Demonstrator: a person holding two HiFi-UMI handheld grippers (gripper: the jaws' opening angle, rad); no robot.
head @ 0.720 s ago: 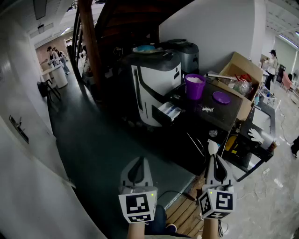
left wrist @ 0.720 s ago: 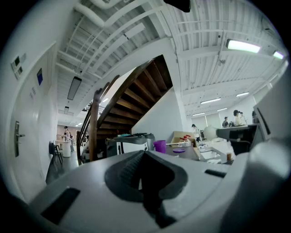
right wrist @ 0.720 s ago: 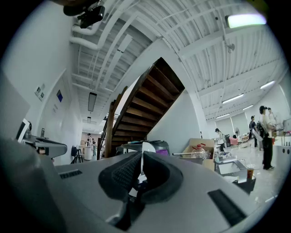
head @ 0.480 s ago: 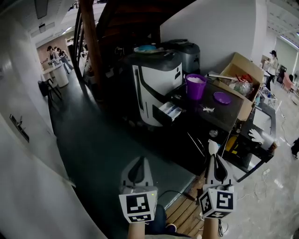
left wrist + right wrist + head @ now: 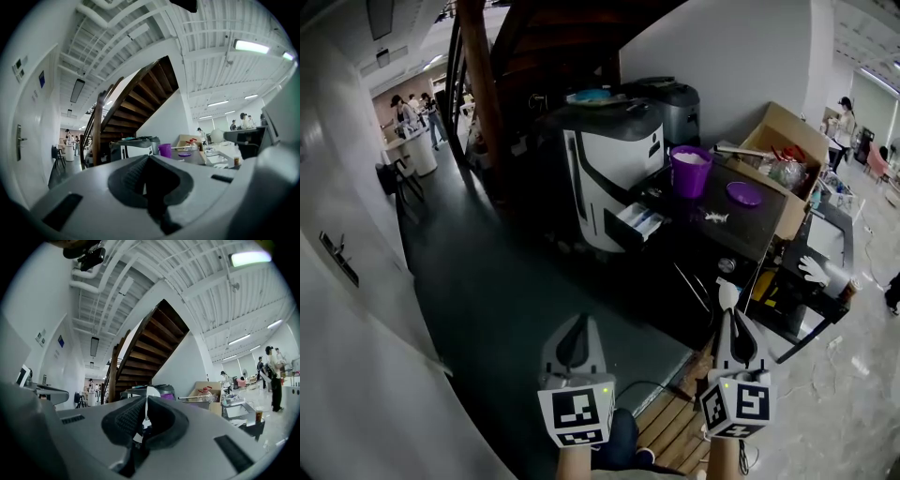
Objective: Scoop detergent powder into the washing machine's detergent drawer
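Observation:
The white-and-black washing machine (image 5: 609,164) stands across the dark floor, and its detergent drawer (image 5: 637,223) is pulled out. Beside it on a black table (image 5: 741,239) stands a purple bucket (image 5: 690,172) with white powder in it, a purple lid (image 5: 744,195) lying near. Both grippers are held low and near me, far from the machine. My left gripper (image 5: 578,325) is shut with nothing in it; its jaws also meet in the left gripper view (image 5: 147,160). My right gripper (image 5: 729,317) is shut on a white scoop (image 5: 727,295), whose rounded end sticks up past the jaws (image 5: 151,392).
An open cardboard box (image 5: 787,150) of clutter sits behind the table. A wooden staircase (image 5: 487,84) rises at the back left. People stand far off down the corridor (image 5: 412,108) and at the far right (image 5: 846,122). A white small thing (image 5: 715,217) lies on the table.

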